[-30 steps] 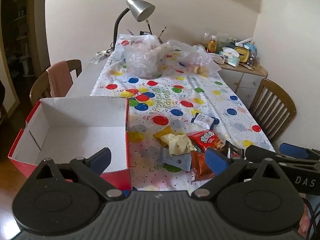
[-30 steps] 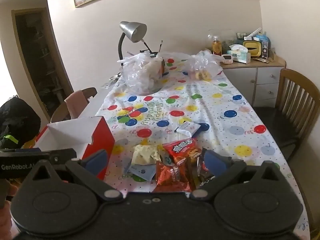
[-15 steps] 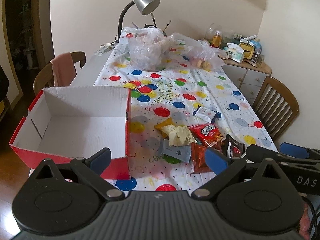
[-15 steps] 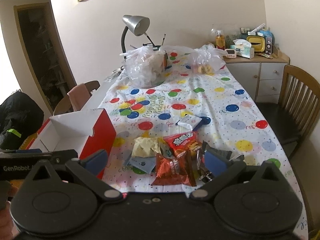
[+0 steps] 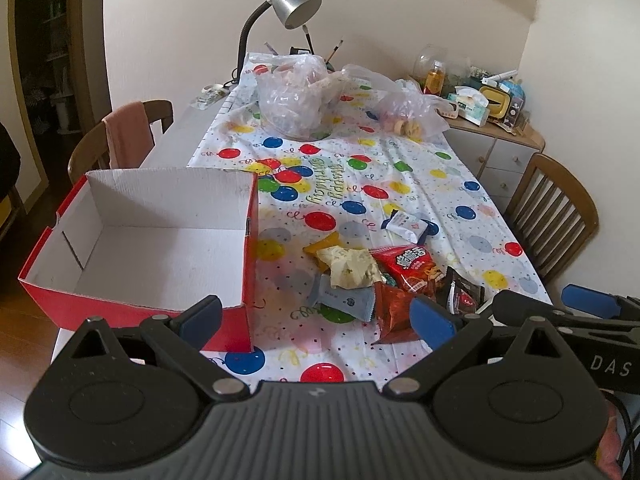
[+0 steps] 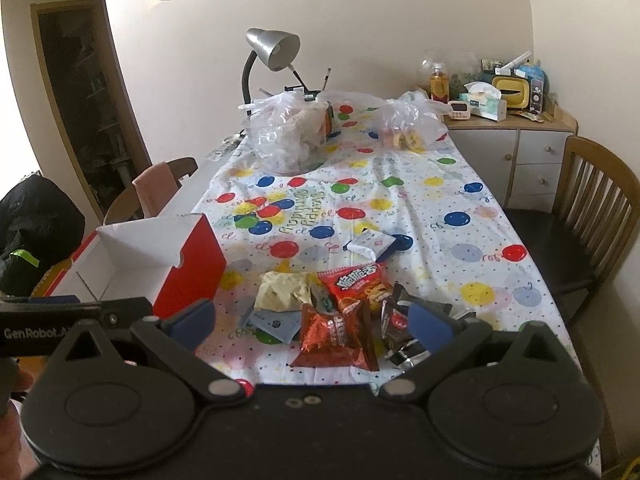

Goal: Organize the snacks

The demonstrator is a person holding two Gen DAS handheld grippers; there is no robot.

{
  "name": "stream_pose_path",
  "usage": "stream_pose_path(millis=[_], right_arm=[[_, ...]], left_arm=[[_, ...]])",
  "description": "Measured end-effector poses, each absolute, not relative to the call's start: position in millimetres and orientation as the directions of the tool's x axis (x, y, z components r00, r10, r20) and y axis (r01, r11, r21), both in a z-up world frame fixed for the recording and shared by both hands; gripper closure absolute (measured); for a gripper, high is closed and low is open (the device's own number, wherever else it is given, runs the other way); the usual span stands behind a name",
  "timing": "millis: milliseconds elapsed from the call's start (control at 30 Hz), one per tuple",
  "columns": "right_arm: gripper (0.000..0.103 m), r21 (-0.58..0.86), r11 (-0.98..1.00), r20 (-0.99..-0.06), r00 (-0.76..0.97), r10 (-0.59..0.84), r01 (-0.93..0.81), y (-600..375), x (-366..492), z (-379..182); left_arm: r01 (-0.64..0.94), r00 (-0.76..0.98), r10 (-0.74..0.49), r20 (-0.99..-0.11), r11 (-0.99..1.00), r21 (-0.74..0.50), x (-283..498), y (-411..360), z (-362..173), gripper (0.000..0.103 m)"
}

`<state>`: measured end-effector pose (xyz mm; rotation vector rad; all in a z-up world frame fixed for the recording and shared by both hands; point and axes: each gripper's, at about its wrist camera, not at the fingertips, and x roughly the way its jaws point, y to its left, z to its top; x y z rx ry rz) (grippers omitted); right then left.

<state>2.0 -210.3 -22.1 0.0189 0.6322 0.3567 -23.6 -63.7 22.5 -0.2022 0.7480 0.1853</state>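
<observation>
Since nothing has gone into the red box (image 5: 144, 256) yet, I hold both tools back at the near edge of the table (image 5: 472, 208), above the cloth and touching nothing. My left gripper (image 5: 316, 316) has its jaws spread wide and empty, hanging between the box and the heap of snacks (image 5: 376, 276). My right gripper (image 6: 310, 318) is just as wide and just as empty, hanging right over that heap. The box sits open-topped at my left, just beside the packets, so each carry should be short. The packets lie overlapping: a red chip bag (image 6: 356, 284), a pale wrapper (image 6: 282, 290), a grey-blue sachet (image 6: 276, 322), a dark red pack (image 6: 336, 336). A small white packet (image 6: 370, 243) lies apart, farther up the table. I judge the dark red pack nearest my right jaws the sensible first pick.
</observation>
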Motion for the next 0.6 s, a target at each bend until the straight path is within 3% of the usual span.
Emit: stream_pose_path(millis=[600], right_arm=[[0.000,0.133,0.937,-0.584,0.738,0.338,-0.324,-221,12,-20]], left_arm=[[-0.236,0.713,0.092,-0.695,0.965,-0.114,-18,-74,28,0.002]])
